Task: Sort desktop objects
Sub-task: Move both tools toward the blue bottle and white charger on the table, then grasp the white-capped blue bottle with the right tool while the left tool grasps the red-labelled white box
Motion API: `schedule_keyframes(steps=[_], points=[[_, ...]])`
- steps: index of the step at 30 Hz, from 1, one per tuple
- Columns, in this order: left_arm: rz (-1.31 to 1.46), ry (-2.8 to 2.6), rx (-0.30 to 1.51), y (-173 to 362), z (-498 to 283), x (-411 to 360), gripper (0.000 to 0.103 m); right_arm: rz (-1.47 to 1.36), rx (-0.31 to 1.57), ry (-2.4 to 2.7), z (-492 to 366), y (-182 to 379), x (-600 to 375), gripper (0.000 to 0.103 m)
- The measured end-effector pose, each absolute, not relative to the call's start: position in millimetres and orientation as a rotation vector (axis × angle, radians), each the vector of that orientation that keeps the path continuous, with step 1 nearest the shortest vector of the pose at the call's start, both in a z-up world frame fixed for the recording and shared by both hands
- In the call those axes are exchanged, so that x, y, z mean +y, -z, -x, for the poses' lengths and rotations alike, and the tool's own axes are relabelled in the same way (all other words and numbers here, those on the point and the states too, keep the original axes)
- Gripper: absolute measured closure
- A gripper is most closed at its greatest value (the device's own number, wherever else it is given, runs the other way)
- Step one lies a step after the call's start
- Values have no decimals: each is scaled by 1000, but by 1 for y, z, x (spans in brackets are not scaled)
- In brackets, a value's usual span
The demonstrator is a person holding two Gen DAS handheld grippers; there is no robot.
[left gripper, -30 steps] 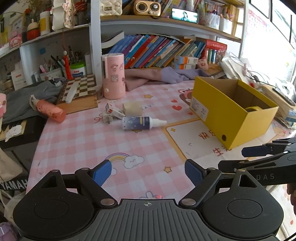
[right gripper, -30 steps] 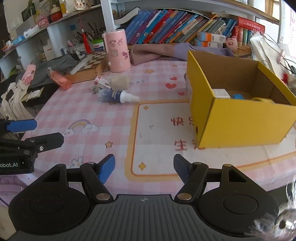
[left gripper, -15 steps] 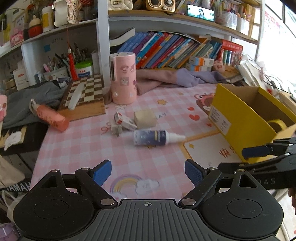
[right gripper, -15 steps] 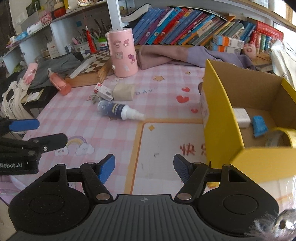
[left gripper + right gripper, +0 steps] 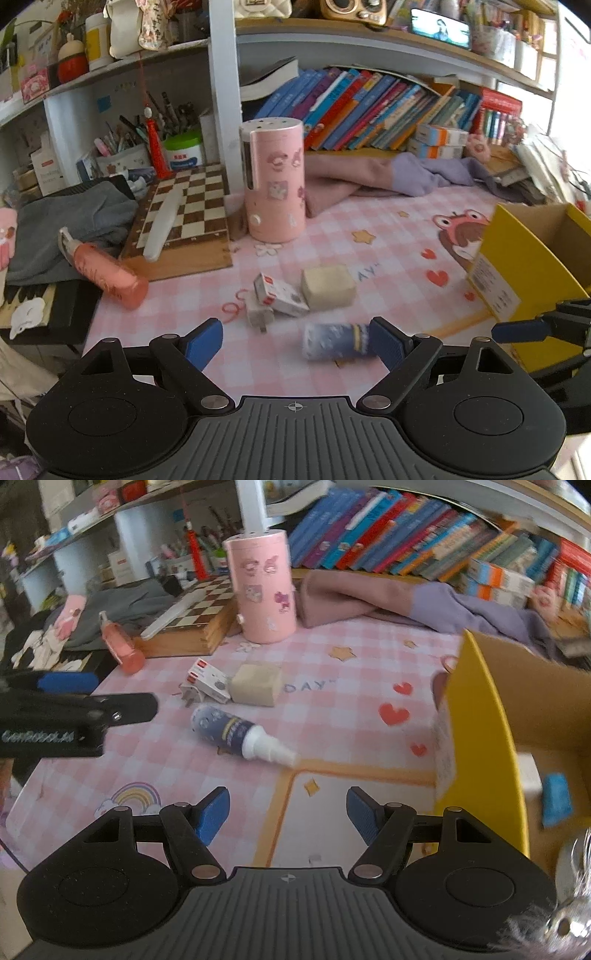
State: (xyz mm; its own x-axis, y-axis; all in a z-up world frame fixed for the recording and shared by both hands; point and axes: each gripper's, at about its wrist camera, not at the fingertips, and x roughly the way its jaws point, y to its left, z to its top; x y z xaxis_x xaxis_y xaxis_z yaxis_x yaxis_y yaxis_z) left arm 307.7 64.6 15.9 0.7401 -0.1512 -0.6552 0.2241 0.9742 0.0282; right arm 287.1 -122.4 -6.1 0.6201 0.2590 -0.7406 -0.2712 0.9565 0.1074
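A dark blue spray bottle point(image 5: 334, 340) point(image 5: 236, 734) with a white nozzle lies on the pink checked mat. Beyond it sit a small white box point(image 5: 279, 295) point(image 5: 206, 679), a white plug point(image 5: 258, 314) and a beige block point(image 5: 328, 286) point(image 5: 255, 684). My left gripper point(image 5: 295, 341) is open, nothing between its fingers, with the bottle just past its right fingertip. My right gripper point(image 5: 288, 814) is open and empty, over the mat in front of the bottle. The yellow cardboard box point(image 5: 524, 273) point(image 5: 484, 738) stands to the right, with a blue item point(image 5: 556, 799) inside.
A tall pink canister point(image 5: 273, 179) point(image 5: 263, 587) stands behind the small items. A chessboard point(image 5: 184, 218), a pink bottle point(image 5: 107, 273) lying down and grey cloth point(image 5: 70, 221) fill the left. Pink and purple clothing point(image 5: 388, 177) and a shelf of books point(image 5: 369, 107) lie at the back.
Both grippers have moved forward over the mat toward the small items, which now look larger and closer. The spray bottle now sits just beyond the left fingertips. Both jaws kept their width.
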Motion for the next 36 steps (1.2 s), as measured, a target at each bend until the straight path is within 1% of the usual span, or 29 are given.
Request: schedule_keyframes(steps=[6,7,8,16,20,22,23,24,26,28,30,36], points=[[-95,169,713,-14,-334,69,14,68,840,-376,-324,9,-103,35],[-93,165,716,-13,-337,70,14,84,841,-391,-330,11,-98,32],[-92,160,720,-12,-339,71,14,105,850,-407,-336,14,-92,31],[-85,130,741,-7,-351,80,14,286,869,-517,-379,32,-42,31],[-78,121,742,-5,-354,81,14,316,893,-550,-388,42,-34,31],[-79,120,743,-4,-355,79,14,318,898,-564,-389,45,-34,35],[-80,120,741,-4,-355,78,14,320,903,-567,-388,47,-34,39],[-81,121,740,-4,-355,77,14,319,910,-575,-387,49,-34,49],[-81,123,739,-3,-356,75,14,347,893,-567,-380,50,-35,56],[-86,124,740,-2,-358,73,14,384,881,-554,-374,50,-35,68],[-93,124,737,-1,-360,70,14,363,900,-543,-372,48,-43,72],[-107,121,749,12,-375,65,14,300,945,-504,-357,47,-65,73]])
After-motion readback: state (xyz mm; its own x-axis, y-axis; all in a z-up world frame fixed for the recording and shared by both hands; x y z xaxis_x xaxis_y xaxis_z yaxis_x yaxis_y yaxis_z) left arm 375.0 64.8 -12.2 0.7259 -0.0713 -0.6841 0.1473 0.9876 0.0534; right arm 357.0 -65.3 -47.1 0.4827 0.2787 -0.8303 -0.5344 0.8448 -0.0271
